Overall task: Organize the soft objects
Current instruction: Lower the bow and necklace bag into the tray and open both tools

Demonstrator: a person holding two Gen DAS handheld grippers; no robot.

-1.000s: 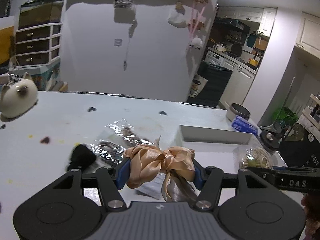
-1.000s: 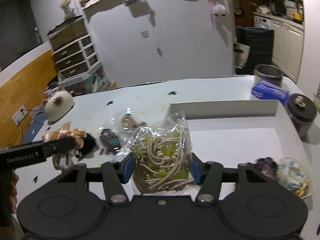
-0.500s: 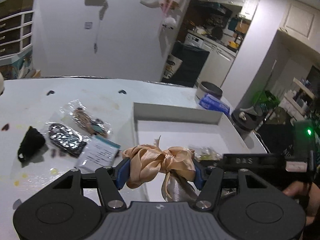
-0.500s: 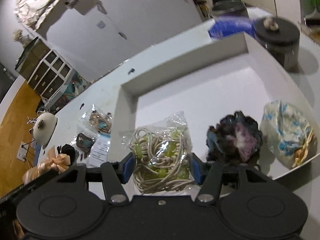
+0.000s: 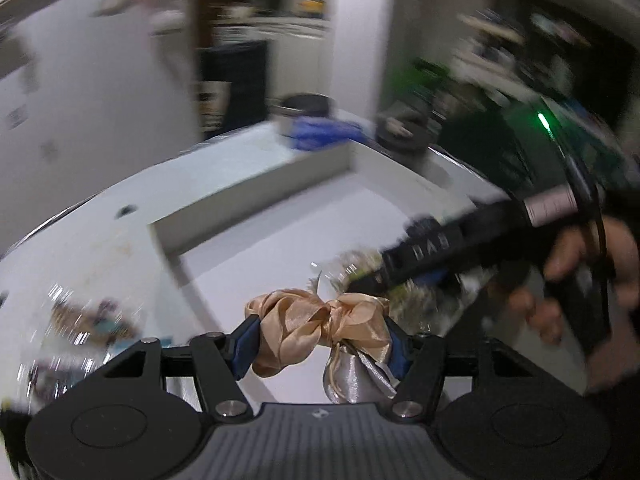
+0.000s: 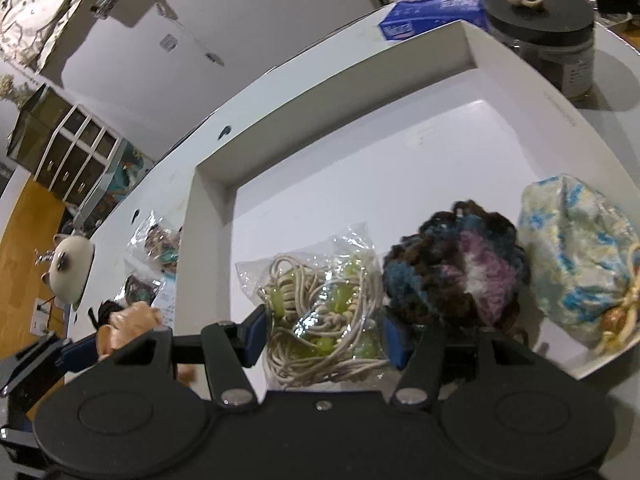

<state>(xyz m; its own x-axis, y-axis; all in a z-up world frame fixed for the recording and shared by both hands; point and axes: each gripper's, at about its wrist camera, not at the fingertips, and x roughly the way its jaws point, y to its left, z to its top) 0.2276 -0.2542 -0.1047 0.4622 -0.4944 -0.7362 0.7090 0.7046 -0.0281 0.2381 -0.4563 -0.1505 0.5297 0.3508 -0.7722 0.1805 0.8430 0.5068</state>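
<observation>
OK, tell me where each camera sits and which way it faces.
Left wrist: rides the left claw, looking along it at the white tray; claw grips the satin bow; the right hand shows.
Right wrist: rides the right claw, looking down into the tray; claw grips the bagged cord beside the crocheted piece.
Shared: tray, bow, bagged cord.
</observation>
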